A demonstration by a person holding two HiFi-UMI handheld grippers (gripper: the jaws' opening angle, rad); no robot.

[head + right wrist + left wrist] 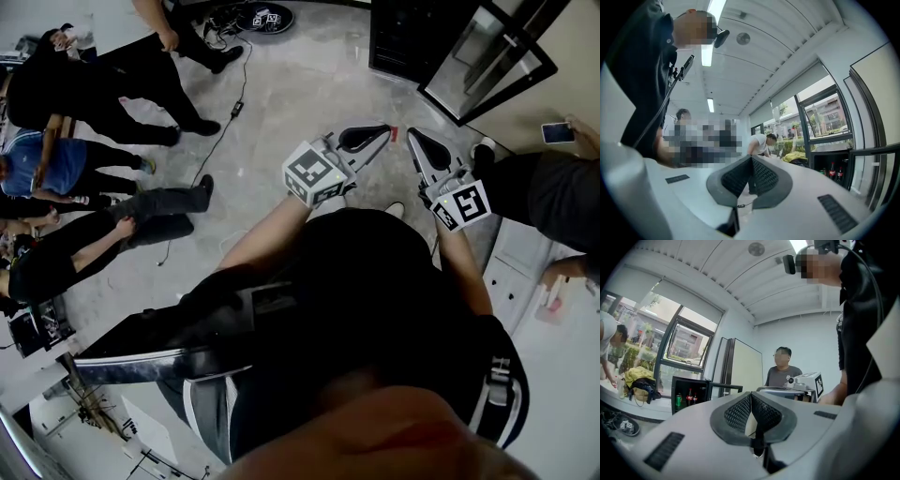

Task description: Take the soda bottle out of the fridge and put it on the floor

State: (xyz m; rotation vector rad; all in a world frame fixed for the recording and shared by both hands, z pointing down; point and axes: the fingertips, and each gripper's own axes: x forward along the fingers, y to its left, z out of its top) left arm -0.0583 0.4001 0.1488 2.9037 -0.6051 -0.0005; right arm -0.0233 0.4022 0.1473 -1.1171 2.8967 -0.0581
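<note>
A small black fridge [689, 394] stands open by the window, some way ahead of both grippers. Inside it are two dark soda bottles with red labels [689, 398] and a green can [678, 401]. The right gripper view shows the same bottles [832, 171] low at the right. From the head view I see the fridge [403, 37] at the top with its glass door [487, 56] swung open. My left gripper [386, 133] and right gripper [412, 137] are held side by side above the floor, both shut and empty. Jaws meet in the left gripper [751, 394] and the right gripper [751, 159].
Several people sit or stand on the floor at the left [94, 178], with a cable [220, 131] trailing across the tiles. A person holding a phone [559, 132] stands at the right. A yellow bag [640, 380] lies on the window sill and shoes [623, 426] below it.
</note>
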